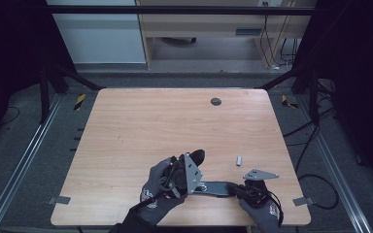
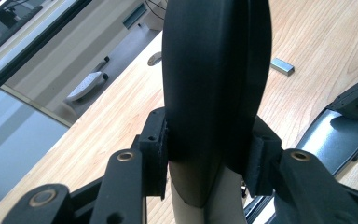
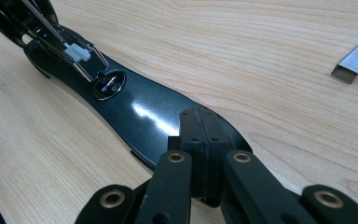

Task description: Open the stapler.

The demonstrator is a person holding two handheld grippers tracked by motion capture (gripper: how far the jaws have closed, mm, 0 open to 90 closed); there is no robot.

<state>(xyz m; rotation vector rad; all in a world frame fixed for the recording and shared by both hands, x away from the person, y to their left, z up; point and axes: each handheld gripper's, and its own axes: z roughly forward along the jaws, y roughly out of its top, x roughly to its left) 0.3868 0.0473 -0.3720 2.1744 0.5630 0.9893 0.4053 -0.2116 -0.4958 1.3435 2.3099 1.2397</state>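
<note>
Left tool (image 2: 209, 158) grips stapler top (image 2: 214, 84) — base (image 3: 140, 112) under right tool (image 3: 200, 154).

Glossy black plastic stapler base (image 3: 140, 112) on the matt pale wooden table (image 1: 141, 121); shiny metal staple strip (image 3: 356, 58) at right.

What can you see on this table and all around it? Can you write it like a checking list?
Surface: wooden table, bare except near the front edge.
Job's things: black stapler swung open; base flat on the table, top arm raised.
Clutter: strip of staples lying loose; round grey plug near the far edge.
Grippers: left gripper shut on the top arm; right gripper shut, pressing on the base's end.
Cables: black cables on the floor to the right.
Surroundings: dark frame, grey floor, a desk beyond.
</note>
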